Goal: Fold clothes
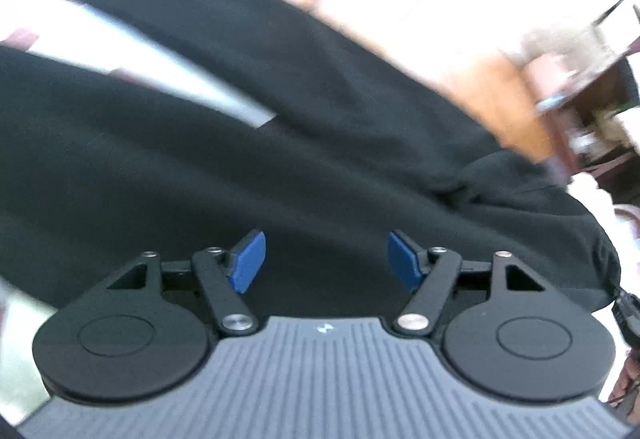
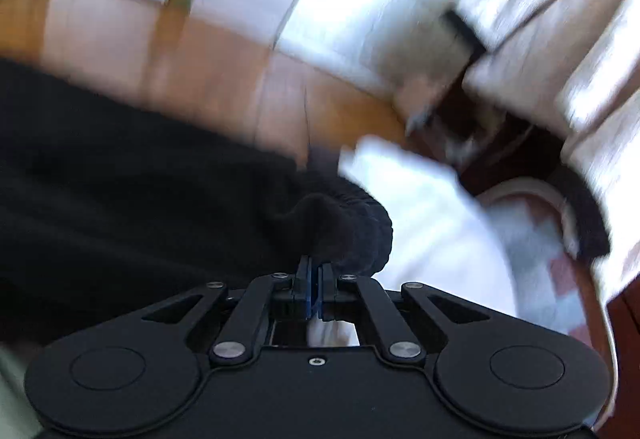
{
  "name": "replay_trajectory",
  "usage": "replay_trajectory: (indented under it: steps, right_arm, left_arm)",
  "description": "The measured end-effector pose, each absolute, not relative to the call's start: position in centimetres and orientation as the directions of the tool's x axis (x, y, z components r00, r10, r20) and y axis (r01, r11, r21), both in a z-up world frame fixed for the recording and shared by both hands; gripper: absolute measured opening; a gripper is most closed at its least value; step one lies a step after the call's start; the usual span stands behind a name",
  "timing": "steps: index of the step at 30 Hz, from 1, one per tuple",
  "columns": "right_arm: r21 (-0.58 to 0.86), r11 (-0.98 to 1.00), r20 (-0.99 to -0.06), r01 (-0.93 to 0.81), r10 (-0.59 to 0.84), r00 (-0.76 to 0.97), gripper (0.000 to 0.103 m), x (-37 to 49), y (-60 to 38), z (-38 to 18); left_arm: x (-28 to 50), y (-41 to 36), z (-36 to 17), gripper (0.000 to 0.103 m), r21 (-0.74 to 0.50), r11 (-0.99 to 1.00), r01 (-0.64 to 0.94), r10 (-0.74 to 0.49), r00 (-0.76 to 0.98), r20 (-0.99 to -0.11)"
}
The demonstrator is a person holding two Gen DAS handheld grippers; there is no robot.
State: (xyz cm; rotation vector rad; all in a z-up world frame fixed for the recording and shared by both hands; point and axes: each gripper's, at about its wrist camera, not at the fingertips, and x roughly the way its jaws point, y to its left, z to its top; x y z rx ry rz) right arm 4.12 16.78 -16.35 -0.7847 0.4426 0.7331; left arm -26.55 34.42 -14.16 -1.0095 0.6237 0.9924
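- The trousers (image 1: 280,143) are black and lie spread across most of the left view, over a pale sheet (image 1: 168,51); both legs run away to the far left with a strip of sheet showing between them.
- The surface under them looks like a bed or mat, but blur hides which; wooden floor (image 2: 224,79) shows beyond.
- The left tool (image 1: 326,263) stands wide, blue pads apart, hovering above the cloth with nothing between them.
- The right tool (image 2: 314,275) has its pads pressed together. The ribbed waistband (image 2: 360,227) bunches just beyond its tips, at the trousers' right end, and a pinch of that fabric seems caught between the pads, though blur and dark cloth make it hard to be sure.
- Step in hand, as I judge it: taking hold of the waist end to start a fold, with one side gripped and the other not yet.
- The next move calls for the left tool to drop onto the waist edge on its side and close on it, so both corners can be lifted evenly.
- Risk: a thin pinch on the right may slip once the cloth is pulled.
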Motion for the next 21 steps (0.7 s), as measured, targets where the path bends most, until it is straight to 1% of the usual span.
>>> replay_trajectory:
  steps: [1, 3, 4, 6, 7, 10, 12, 13, 14, 15, 16, 17, 18, 19, 21]
  right_arm:
    - [-0.459, 0.497, -0.646, -0.737, 0.383, 0.66, 0.001, 4.8, 16.8, -18.6]
    - [-0.405, 0.52, -0.719, -0.752, 0.327, 0.613, 0.001, 5.9, 17.0, -21.3]
    - [-0.396, 0.524, -0.726, -0.754, 0.323, 0.607, 0.001, 5.9, 17.0, -21.7]
    - [-0.391, 0.526, -0.716, -0.755, 0.341, 0.609, 0.003, 5.8, 16.9, -21.2]
    - [-0.36, 0.546, -0.723, -0.757, 0.35, 0.596, 0.005, 6.1, 16.7, -20.7]
    - [-0.23, 0.618, -0.759, -0.752, 0.37, 0.536, 0.005, 7.4, 16.2, -20.4]
    - [-0.172, 0.639, -0.769, -0.75, 0.388, 0.508, 0.005, 7.7, 15.5, -20.9]
    - [-0.147, 0.646, -0.772, -0.749, 0.398, 0.495, 0.005, 7.9, 15.2, -21.1]
    - [-0.135, 0.645, -0.77, -0.752, 0.409, 0.489, 0.014, 8.1, 14.8, -21.5]
    - [-0.12, 0.645, -0.769, -0.754, 0.42, 0.482, 0.02, 8.4, 14.5, -21.7]
    - [-0.096, 0.651, -0.773, -0.753, 0.428, 0.468, 0.038, 8.5, 14.4, -21.9]
    - [-0.073, 0.656, -0.776, -0.752, 0.436, 0.455, 0.059, 8.6, 14.3, -22.0]
    - [-0.051, 0.662, -0.783, -0.748, 0.438, 0.441, 0.066, 8.7, 14.3, -22.2]
    - [-0.037, 0.674, -0.801, -0.738, 0.422, 0.425, 0.069, 9.0, 14.4, -22.6]
    - [-0.001, 0.692, -0.837, -0.721, 0.394, 0.379, 0.069, 9.2, 14.7, -23.1]
  left_arm:
    - [-26.8, 34.3, -14.7, 0.067, -0.349, 0.158, -0.924, 0.36, 0.383, -0.851]
    - [-27.9, 34.3, -15.1, 0.067, -0.312, 0.098, -0.945, 0.337, 0.327, -0.883]
    - [-28.6, 34.3, -15.2, 0.067, -0.302, 0.066, -0.951, 0.328, 0.306, -0.894]
    - [-30.5, 34.4, -14.6, 0.067, -0.352, -0.008, -0.936, 0.331, 0.329, -0.884]
    - [-31.7, 34.6, -14.3, 0.067, -0.383, -0.061, -0.922, 0.337, 0.342, -0.877]
    - [-35.5, 35.1, -13.1, 0.067, -0.453, -0.191, -0.871, 0.358, 0.368, -0.858]
    - [-37.7, 35.3, -11.6, 0.068, -0.398, -0.199, -0.896, 0.396, 0.298, -0.869]
    - [-38.7, 35.4, -10.7, 0.072, -0.357, -0.197, -0.913, 0.417, 0.252, -0.873]
    - [-39.7, 35.5, -10.1, 0.075, -0.307, -0.19, -0.933, 0.429, 0.203, -0.88]
    - [-40.6, 35.7, -9.8, 0.084, -0.249, -0.177, -0.952, 0.434, 0.151, -0.888]
    - [-41.5, 36.0, -9.7, 0.086, -0.202, -0.176, -0.963, 0.425, 0.111, -0.898]
    - [-42.7, 36.2, -9.8, 0.086, -0.16, -0.202, -0.966, 0.411, 0.064, -0.909]
    - [-44.1, 36.3, -9.9, 0.086, -0.12, -0.25, -0.961, 0.418, 0.004, -0.908]
    - [-45.5, 36.3, -9.9, 0.086, -0.097, -0.292, -0.951, 0.441, -0.044, -0.896]
    - [-47.9, 36.5, -10.1, 0.086, -0.071, -0.347, -0.935, 0.469, -0.107, -0.877]
